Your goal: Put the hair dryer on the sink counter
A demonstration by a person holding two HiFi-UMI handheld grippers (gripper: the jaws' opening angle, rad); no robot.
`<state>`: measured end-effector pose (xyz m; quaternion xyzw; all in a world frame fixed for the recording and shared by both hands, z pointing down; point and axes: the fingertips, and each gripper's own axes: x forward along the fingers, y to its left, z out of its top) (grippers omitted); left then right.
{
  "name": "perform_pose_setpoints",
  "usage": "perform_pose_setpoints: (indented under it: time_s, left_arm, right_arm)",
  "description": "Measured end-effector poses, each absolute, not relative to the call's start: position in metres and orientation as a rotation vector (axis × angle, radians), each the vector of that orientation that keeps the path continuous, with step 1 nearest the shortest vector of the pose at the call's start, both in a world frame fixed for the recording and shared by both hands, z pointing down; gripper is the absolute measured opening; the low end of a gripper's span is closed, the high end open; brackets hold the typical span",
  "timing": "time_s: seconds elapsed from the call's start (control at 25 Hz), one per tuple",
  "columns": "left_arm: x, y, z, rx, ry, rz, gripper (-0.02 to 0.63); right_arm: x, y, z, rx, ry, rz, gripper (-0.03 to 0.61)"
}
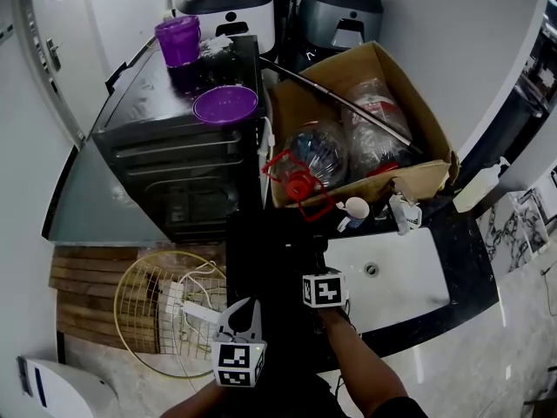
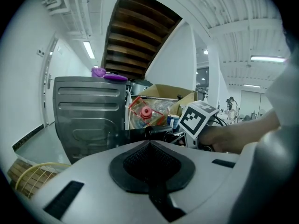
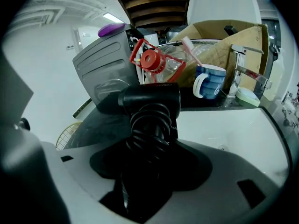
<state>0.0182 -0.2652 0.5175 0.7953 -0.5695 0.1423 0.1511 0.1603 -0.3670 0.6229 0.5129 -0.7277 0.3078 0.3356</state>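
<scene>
Right tool (image 3: 150, 158): the jaws stand wide apart. The handle of the black plastic hair dryer (image 3: 150, 98), wrapped in its own coiled black cord, runs back between them. I see no pad bearing on it, so I record it as unclamped but not yet cleared.

Left tool (image 2: 150, 146): the jaws are together with nothing between them. It is held to the left of the right tool and takes no part.

Task item: the dryer's barrel lies crosswise just ahead of the right tool, over the glossy black worktop (image 3: 201, 105) at the left rear edge of the white basin (image 3: 233, 129). It appears to rest there, but the handle and cord hide the contact underneath.

Surroundings:
- Ahead and right stands a white mug with blue bands (image 3: 211, 80) holding a toothbrush.
- Just behind the barrel, a clear plastic jug with a red cap (image 3: 152, 59) leans out of a brown cardboard box (image 3: 224, 36).
- Ahead and left is a grey metal cabinet (image 3: 105, 69).

Recommendation: I judge placement nearly complete.
- Keep the jaws wide.
- Draw the right tool straight back along the handle's line so no pad snags a cord loop and drags the dryer.
- Confirm the barrel sits flat and cannot roll toward the basin.
- Give the mug and jug a clear berth.
</scene>
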Motion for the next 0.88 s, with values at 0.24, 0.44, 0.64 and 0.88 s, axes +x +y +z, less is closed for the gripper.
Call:
perform_pose_setpoints:
  time_s: [0.24, 0.44, 0.64, 0.88]
  left_arm:
    - [0.017, -0.252, 0.508, 2.334, -1.580, 0.372, 0.008]
    - [0.012, -0.234, 0.504, 2.384, -1.515, 0.355, 0.008]
    - [0.006, -0.207, 0.493, 2.444, -1.468, 0.337, 0.008]
    - [-0.009, -0.176, 0.484, 2.510, -1.413, 0.313, 0.008]
  right_arm:
    - [0.171, -0.335, 0.583, 1.427, -1.949, 0.679, 0.284]
    - [0.162, -0.289, 0.542, 1.524, -2.048, 0.664, 0.278]
    - [0.142, -0.237, 0.510, 1.616, -2.141, 0.653, 0.234]
    - [0.109, -0.176, 0.485, 1.693, -2.262, 0.653, 0.095]
